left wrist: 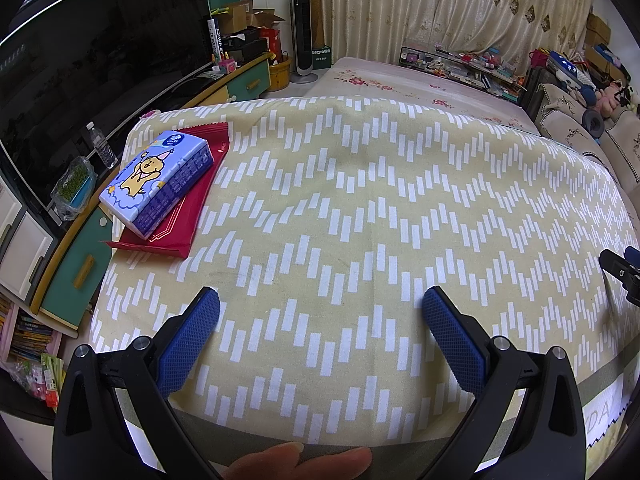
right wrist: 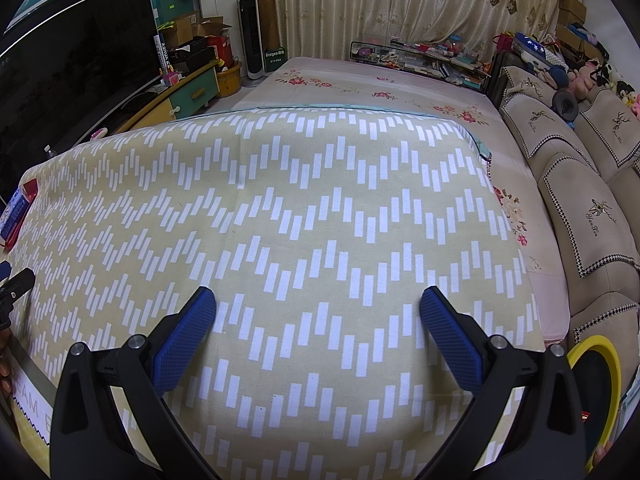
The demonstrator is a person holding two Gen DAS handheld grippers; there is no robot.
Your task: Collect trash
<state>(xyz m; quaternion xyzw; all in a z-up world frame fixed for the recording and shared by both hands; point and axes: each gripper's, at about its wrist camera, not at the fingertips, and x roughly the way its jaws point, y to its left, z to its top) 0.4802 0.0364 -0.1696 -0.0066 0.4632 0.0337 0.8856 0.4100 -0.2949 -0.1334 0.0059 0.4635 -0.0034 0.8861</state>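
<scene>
Both tongs, left (left wrist: 320, 308) and right (right wrist: 318, 306), hover spread above cloth (left wrist: 360, 200).

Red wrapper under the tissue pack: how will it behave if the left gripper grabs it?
Red wrapper looks like thin flat foil, so probably floppy and very light. The tissue pack lies on it, so pulling may drag or tip the pack. It lies flush on the cloth; an overhanging corner seems the easiest pinch.

A yellow chevron-patterned cloth (right wrist: 320, 200) covers the near surface; beyond it lies a floral sheet (right wrist: 380, 88). Cream curtains (right wrist: 400, 4) hang behind, a dark television (left wrist: 80, 80) left, beige sofa cushions (right wrist: 580, 200) right.
</scene>
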